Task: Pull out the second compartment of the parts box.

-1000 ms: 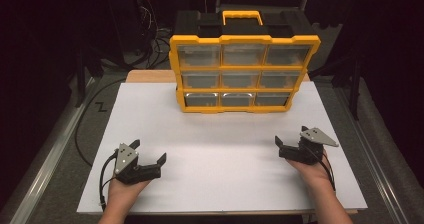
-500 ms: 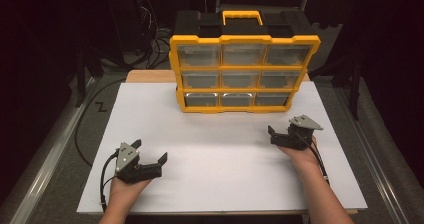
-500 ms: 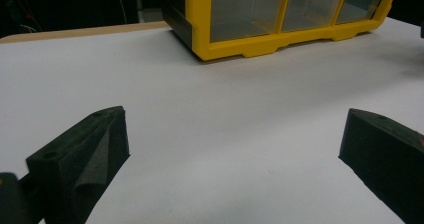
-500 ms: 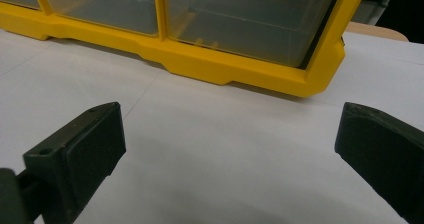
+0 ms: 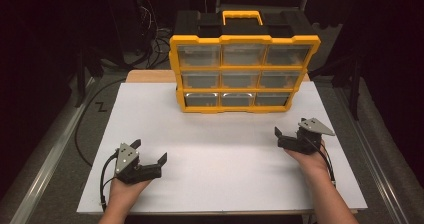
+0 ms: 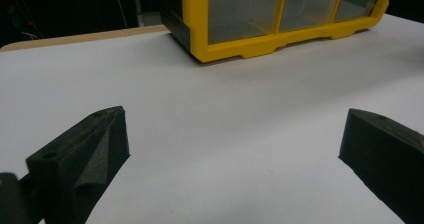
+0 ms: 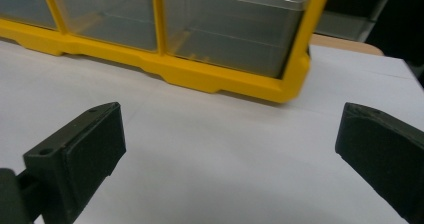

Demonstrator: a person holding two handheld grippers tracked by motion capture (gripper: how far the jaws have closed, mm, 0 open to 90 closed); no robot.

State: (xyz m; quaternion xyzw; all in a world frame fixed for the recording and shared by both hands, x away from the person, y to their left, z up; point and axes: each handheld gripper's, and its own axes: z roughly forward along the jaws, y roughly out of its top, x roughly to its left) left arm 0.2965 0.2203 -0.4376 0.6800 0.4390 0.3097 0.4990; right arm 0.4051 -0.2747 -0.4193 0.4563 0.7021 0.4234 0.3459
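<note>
Organizer cabinet (image 5: 243,71) ahead of both jaw pairs, rigid, bulky; grip top handle (image 5: 242,17). Left gripper (image 5: 148,159) and right gripper (image 5: 286,137): jaws spread, empty.

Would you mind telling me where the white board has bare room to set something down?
The widest bare stretch lies in the middle of the white board, between the left gripper and the right gripper, in front of the yellow drawer organizer. The strip left of the organizer is bare too. The back centre is crowded: the organizer takes it up.
</note>
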